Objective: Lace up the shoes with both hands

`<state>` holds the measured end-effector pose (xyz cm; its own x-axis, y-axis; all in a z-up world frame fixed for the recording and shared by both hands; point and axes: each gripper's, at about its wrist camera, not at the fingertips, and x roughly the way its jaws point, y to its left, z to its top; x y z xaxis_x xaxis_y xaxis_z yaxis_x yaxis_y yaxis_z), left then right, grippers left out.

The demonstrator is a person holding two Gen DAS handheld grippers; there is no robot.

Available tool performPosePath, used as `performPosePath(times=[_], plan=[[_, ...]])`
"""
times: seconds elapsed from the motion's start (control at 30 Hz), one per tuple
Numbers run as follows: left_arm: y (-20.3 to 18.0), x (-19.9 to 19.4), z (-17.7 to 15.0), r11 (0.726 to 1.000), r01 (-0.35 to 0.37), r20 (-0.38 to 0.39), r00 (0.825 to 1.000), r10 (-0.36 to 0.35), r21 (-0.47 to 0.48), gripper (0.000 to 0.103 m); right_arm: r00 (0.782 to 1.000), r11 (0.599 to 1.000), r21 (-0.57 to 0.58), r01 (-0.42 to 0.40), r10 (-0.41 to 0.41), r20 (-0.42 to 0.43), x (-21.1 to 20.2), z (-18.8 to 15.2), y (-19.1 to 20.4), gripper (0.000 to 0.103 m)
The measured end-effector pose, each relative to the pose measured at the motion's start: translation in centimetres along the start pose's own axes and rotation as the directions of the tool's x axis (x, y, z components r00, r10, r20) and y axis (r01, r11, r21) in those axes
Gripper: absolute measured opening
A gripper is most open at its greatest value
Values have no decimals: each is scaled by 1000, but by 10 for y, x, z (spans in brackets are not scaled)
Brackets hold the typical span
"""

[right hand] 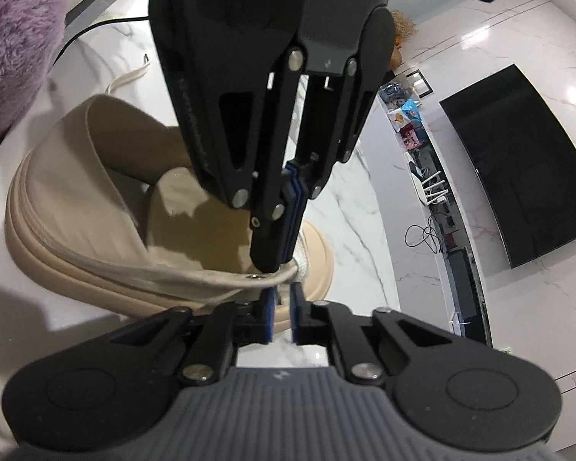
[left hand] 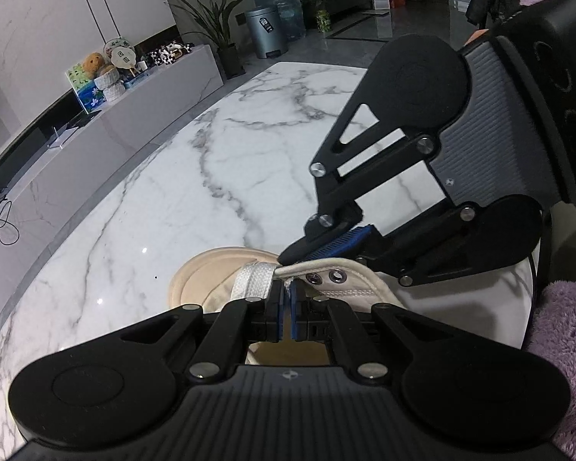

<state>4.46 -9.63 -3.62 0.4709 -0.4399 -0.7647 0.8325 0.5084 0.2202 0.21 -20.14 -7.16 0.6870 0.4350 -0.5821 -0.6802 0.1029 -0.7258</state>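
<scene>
A beige shoe [left hand: 196, 280] [right hand: 76, 176] lies on the marble table [left hand: 172, 192], toe pointing away in the left wrist view. Its flat white lace [left hand: 253, 280] [right hand: 301, 265] crosses the tongue near two metal eyelets [left hand: 315, 277]. My left gripper [left hand: 286, 292] [right hand: 272, 265] is shut on a thin strand of that lace at the eyelet flap. My right gripper [left hand: 288, 257] [right hand: 282, 299] comes in from the right side, its tips meeting the lace right beside the left one. Its pads stand almost together with pale lace between them. The lace ends are hidden.
A purple fluffy sleeve [left hand: 564, 307] [right hand: 15, 30] is close on the right gripper's side. A black cable [right hand: 96, 27] runs over the table behind the shoe's heel. Beyond the table edge stand a low cabinet with toys [left hand: 134, 77], a bin [left hand: 267, 30] and a dark screen [right hand: 518, 161].
</scene>
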Motion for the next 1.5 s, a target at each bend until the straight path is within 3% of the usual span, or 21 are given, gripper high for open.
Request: performPosePath(times=[0.13,0.27,0.43,0.63,0.73,0.83,0.97,1.33,1.5], plan=[[-1,-7,-2,1000,-4,24,1000,4,-20,6,1000,1000,1,-3,3,-7,-4,0,2,3],[-6,-26,-9,999,-26,59,998,28,-32,29,999,995,97,-18,23,-44,-9,-2,-5,3],[-10,-54,-24,992,-74,89,993,83,-100,30,994,957,288,-20,51,-98,-26,-19,-15,3],[-6,-63,-38,969,-80,73,992,100,-232,30,979,893,449,33,62,-194,-60,-45,-19,3],[-5,-60,-41,960,-81,66,993,102,-268,18,967,863,500,71,63,-246,-82,-59,-18,3],[-2,-57,-43,947,-72,60,994,95,-314,10,953,837,535,115,60,-298,-104,-71,-17,3],[1,-59,-47,931,-72,65,993,102,-359,9,930,808,566,167,61,-362,-124,-92,-21,3],[2,-60,-50,911,-74,73,991,113,-406,8,845,733,596,328,54,-532,-178,-131,-22,3],[3,-60,-52,905,-69,76,991,110,-420,8,795,709,586,391,59,-603,-195,-145,-20,3]])
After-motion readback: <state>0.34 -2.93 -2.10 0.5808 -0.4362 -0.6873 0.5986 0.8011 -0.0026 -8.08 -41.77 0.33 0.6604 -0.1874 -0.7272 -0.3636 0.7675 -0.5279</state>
